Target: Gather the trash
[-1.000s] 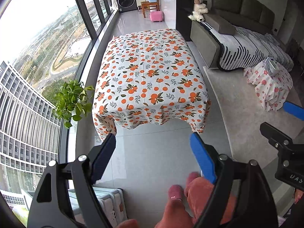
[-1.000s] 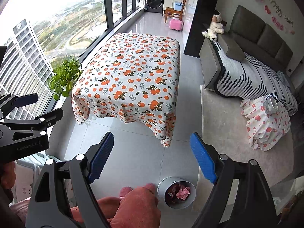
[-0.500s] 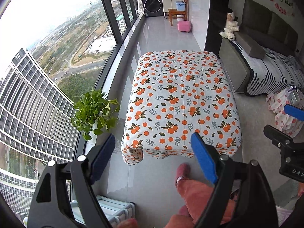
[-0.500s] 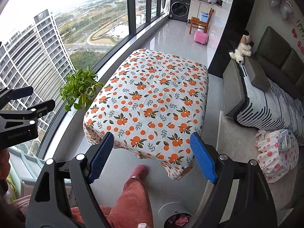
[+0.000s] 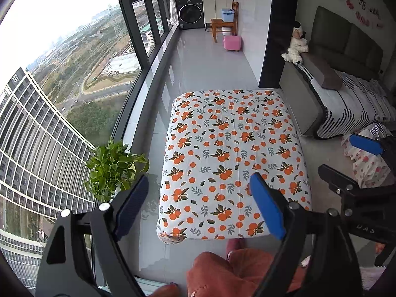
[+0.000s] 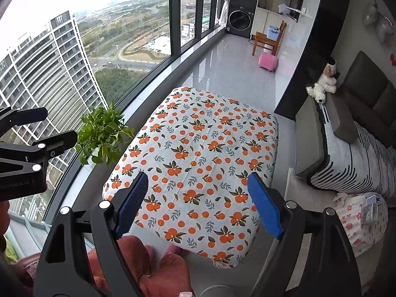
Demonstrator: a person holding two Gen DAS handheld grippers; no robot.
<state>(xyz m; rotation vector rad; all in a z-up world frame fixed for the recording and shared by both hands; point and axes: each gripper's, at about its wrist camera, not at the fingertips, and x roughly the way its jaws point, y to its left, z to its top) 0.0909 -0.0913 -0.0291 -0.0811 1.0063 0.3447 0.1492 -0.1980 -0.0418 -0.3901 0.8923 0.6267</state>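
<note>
My left gripper [image 5: 200,205] is open and empty, held high above the near end of a table under an orange-print cloth [image 5: 232,148]. My right gripper [image 6: 198,203] is also open and empty, above the same table [image 6: 198,153]. No trash shows on the cloth. Only the rim of the white bin [image 6: 215,290] shows at the bottom of the right wrist view; its contents are hidden. The right gripper also shows at the right edge of the left wrist view [image 5: 356,163], and the left gripper at the left edge of the right wrist view [image 6: 29,133].
A potted green plant [image 5: 113,168] stands on the window sill left of the table. A striped sofa [image 6: 351,148] and a floral-covered stool [image 6: 358,222] are to the right. A pink stool [image 5: 232,43], wooden chair and washing machine stand far down the balcony. My pink-clad legs [image 5: 235,269] are below.
Both grippers have risen and tilted up over the table. The table now sits closer under the fingers, and the bin with trash has slid almost out of the right view. Both stay open.
</note>
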